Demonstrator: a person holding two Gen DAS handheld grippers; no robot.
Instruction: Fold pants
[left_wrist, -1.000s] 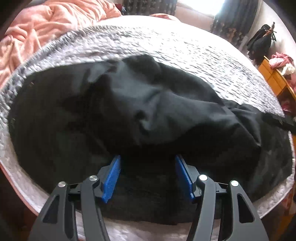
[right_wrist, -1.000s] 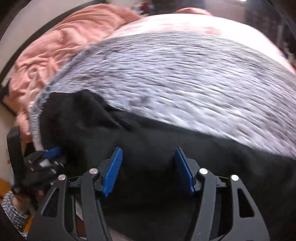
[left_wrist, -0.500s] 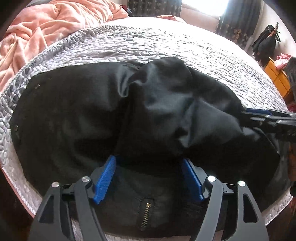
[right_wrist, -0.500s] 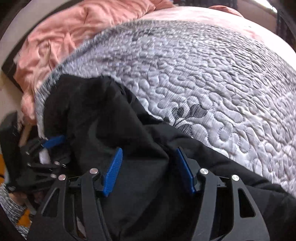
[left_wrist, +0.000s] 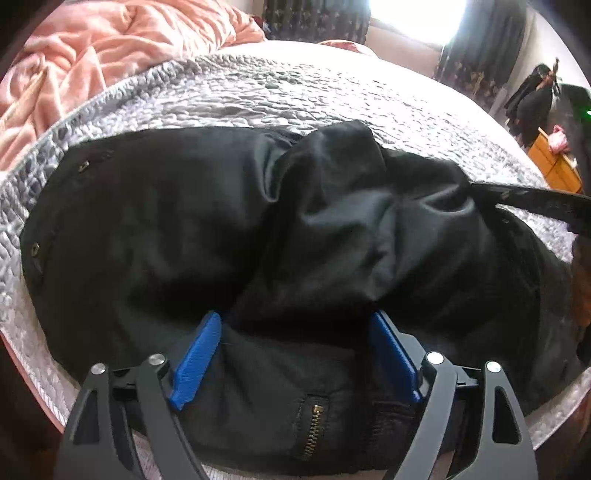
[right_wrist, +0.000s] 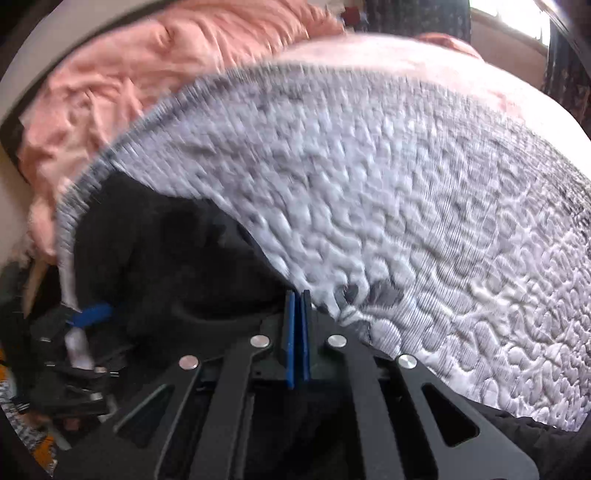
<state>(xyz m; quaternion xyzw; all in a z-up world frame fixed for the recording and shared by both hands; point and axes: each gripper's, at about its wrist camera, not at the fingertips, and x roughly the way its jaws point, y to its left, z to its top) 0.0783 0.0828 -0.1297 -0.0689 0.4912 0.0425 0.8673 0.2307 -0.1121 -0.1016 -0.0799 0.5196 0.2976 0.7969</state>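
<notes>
Black pants lie bunched on the grey quilted bed cover; a brass zipper shows near the front edge. My left gripper is open, its blue pads on either side of a raised fold of the fabric. In the right wrist view, my right gripper is shut on the edge of the pants, blue pads pressed together. The right gripper also shows in the left wrist view as a dark bar at the right, pulling the cloth. The left gripper shows at the lower left of the right wrist view.
A pink blanket is heaped at the back left of the bed. The bed's front edge runs close below the pants. A wooden dresser with hanging clothes stands at the far right. A bright window is behind.
My right gripper has closed on the pants' edge; it was open before. The left gripper stays open and has shifted slightly, so the zipper now shows.
</notes>
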